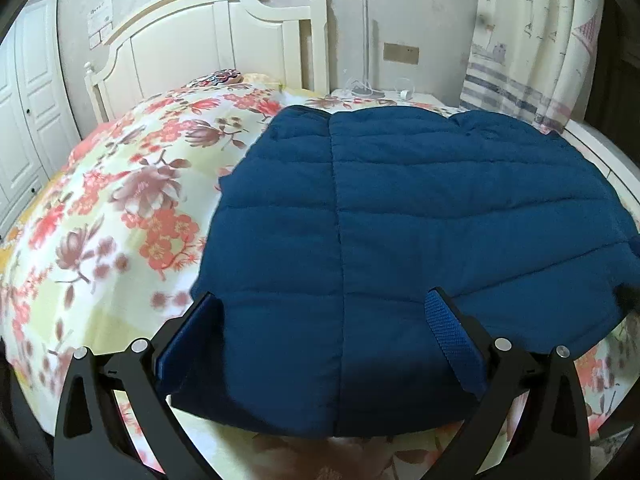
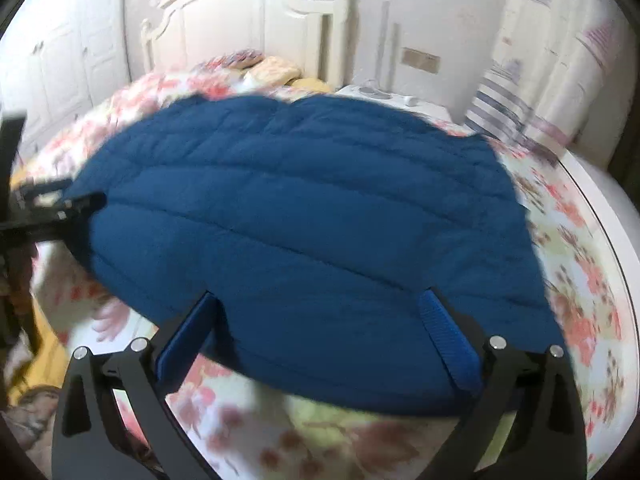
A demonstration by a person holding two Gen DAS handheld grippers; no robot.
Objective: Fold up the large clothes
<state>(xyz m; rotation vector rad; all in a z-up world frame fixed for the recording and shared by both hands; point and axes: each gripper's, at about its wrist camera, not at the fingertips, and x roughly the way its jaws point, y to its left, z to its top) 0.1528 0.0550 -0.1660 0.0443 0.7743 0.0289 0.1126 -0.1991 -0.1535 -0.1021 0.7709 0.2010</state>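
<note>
The blue quilted jacket lies spread flat on the flowered bedspread, its near hem toward both cameras and its far edge up by the white headboard. The left gripper sits low at the near hem, fingers pointing along the bed toward the headboard, jaws spread wide with the jacket's edge running between them; the pads are apart, gripping nothing. Over to the right gripper: same low, forward-pointing pose at the hem, jaws also wide and released, blue cloth lying between the two fingers. In the right wrist view the left gripper's tip shows at the jacket's left side, though blur makes contact hard to judge. A nightstand and a striped curtain stand beyond the bed.
</note>
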